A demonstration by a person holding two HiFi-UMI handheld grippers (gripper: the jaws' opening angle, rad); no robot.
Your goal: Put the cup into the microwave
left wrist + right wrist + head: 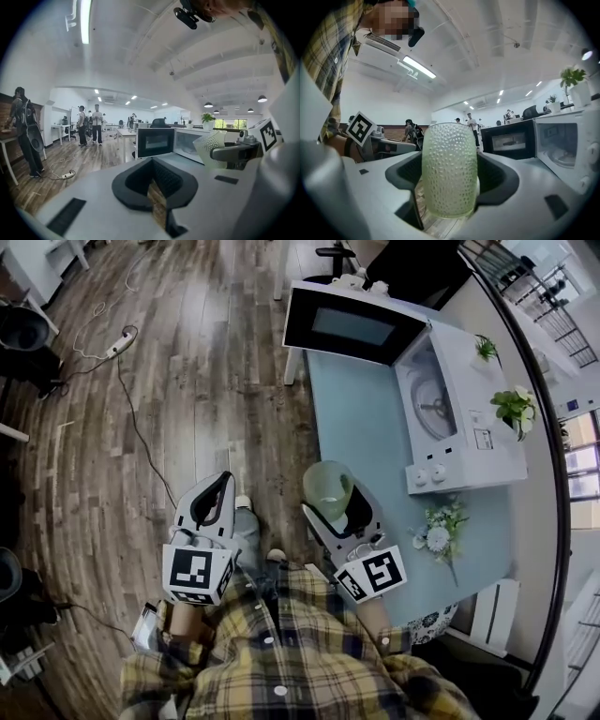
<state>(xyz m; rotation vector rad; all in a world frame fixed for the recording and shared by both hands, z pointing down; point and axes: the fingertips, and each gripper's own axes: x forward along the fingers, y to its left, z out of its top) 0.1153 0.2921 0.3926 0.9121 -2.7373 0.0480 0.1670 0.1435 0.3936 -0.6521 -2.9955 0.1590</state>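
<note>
A pale green dimpled cup [449, 169] stands upright between the jaws of my right gripper [450, 187], which is shut on it. In the head view the cup [327, 487] hangs over the near left edge of the light blue table [361, 423], held by the right gripper [339, 514]. The white microwave [448, 409] sits further along the table with its door [354, 326] swung wide open and the glass turntable [434, 407] showing. My left gripper [212, 501] hangs over the wooden floor, shut and empty; its own view shows the jaws [154, 187] closed and the cup [211, 146] to the right.
A bunch of white flowers [438, 531] lies on the table near the microwave's knobs. Two small potted plants [514, 407] stand on top of the microwave. A power strip with cable [119, 343] lies on the floor at left. People stand far back in the room [90, 124].
</note>
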